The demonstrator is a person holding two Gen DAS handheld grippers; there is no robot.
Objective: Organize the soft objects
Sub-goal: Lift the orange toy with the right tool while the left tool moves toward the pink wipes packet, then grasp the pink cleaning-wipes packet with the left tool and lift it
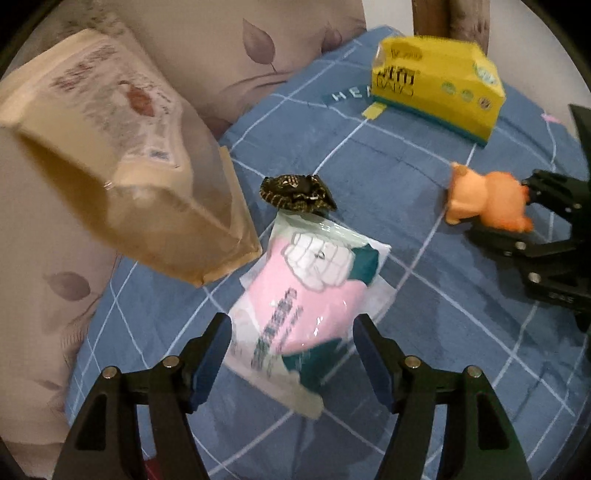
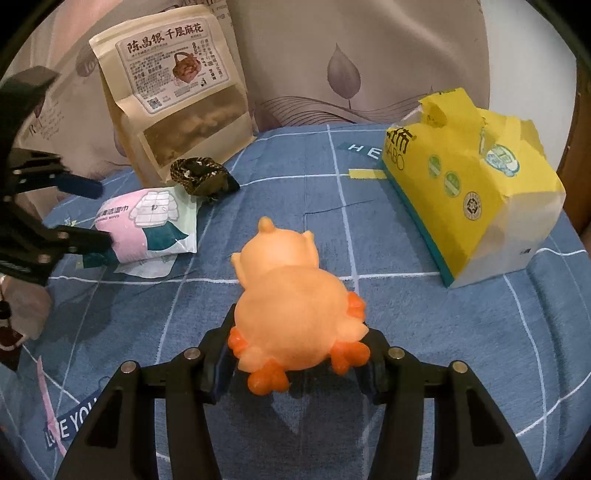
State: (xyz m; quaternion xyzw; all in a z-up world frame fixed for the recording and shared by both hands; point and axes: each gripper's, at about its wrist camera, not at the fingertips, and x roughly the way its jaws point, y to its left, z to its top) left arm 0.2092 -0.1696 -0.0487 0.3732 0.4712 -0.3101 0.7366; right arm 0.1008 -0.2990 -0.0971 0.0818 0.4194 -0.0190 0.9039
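Note:
A pink and white wet-wipes pack [image 1: 303,306] lies on the blue checked bedspread [image 1: 424,332]. My left gripper [image 1: 291,343] is open, its fingers on either side of the pack's near end; it also shows in the right wrist view [image 2: 92,214]. An orange soft duck toy [image 2: 291,302] sits between the fingers of my right gripper [image 2: 299,354], which is shut on its rear. The duck [image 1: 484,199] and right gripper [image 1: 532,218] also show in the left wrist view. A dark patterned cloth bundle [image 1: 299,192] lies just beyond the wipes.
A beige snack pouch [image 2: 177,96] leans against the leaf-print pillow [image 2: 351,66] at the back left. A yellow tissue pack [image 2: 476,177] stands at the back right. A wooden post [image 1: 450,18] rises behind it.

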